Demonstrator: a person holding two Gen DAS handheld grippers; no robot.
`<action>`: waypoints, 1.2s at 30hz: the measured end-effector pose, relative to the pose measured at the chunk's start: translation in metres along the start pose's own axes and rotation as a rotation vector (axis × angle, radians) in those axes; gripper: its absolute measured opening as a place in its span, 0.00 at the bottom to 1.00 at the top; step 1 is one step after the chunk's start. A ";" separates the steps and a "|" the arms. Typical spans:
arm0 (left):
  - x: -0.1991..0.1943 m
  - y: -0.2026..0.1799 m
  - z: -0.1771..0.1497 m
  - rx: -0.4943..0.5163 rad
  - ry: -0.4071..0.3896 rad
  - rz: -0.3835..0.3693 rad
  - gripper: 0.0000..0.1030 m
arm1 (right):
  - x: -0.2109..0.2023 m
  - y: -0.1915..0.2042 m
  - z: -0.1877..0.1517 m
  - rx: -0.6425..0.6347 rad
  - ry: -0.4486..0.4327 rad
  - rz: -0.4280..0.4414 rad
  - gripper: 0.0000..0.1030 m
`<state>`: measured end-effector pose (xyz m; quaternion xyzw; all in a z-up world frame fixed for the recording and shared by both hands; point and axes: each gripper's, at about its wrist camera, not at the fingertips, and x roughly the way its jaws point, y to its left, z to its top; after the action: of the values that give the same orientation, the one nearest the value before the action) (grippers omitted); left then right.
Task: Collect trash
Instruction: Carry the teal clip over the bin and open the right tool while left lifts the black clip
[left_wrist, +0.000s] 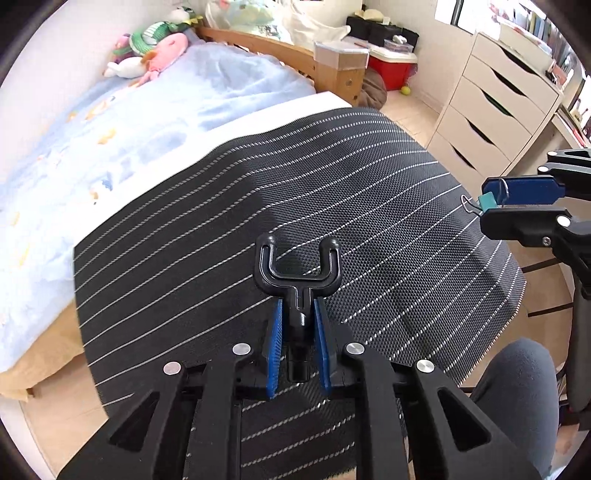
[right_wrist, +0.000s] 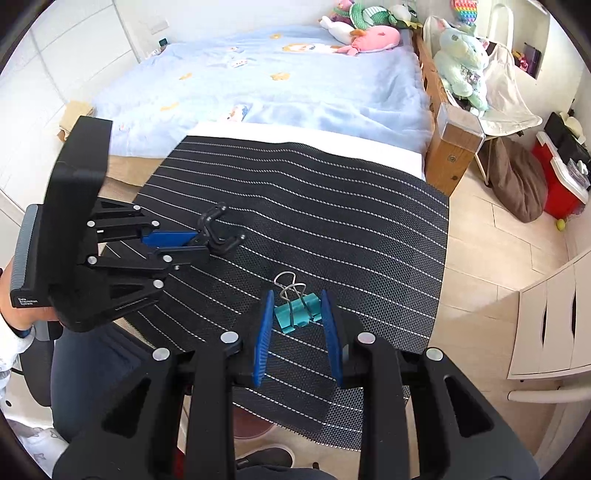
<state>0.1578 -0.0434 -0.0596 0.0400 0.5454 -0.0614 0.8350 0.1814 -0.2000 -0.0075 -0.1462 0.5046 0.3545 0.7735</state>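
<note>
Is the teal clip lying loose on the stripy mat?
No, the teal binder clip is pinched between the blue fingers of the right gripper, above the striped mat.

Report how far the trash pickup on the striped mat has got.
Done: the striped mat shows nothing loose on it. In hand: the left gripper is shut on a black forked plastic piece, and the right gripper is shut on a teal binder clip. Left: dropping both off; no bin is visible in either view.
</note>
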 end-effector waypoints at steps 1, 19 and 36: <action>-0.004 0.001 -0.002 0.000 -0.006 0.002 0.16 | -0.003 0.002 0.000 -0.001 -0.009 0.004 0.25; -0.108 -0.010 -0.062 0.036 -0.201 -0.016 0.16 | -0.065 0.054 -0.027 -0.097 -0.145 0.031 0.25; -0.141 -0.037 -0.135 0.007 -0.271 -0.081 0.16 | -0.095 0.108 -0.106 -0.152 -0.203 0.088 0.25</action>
<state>-0.0259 -0.0538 0.0149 0.0120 0.4285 -0.1018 0.8977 0.0123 -0.2238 0.0433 -0.1455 0.4012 0.4381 0.7912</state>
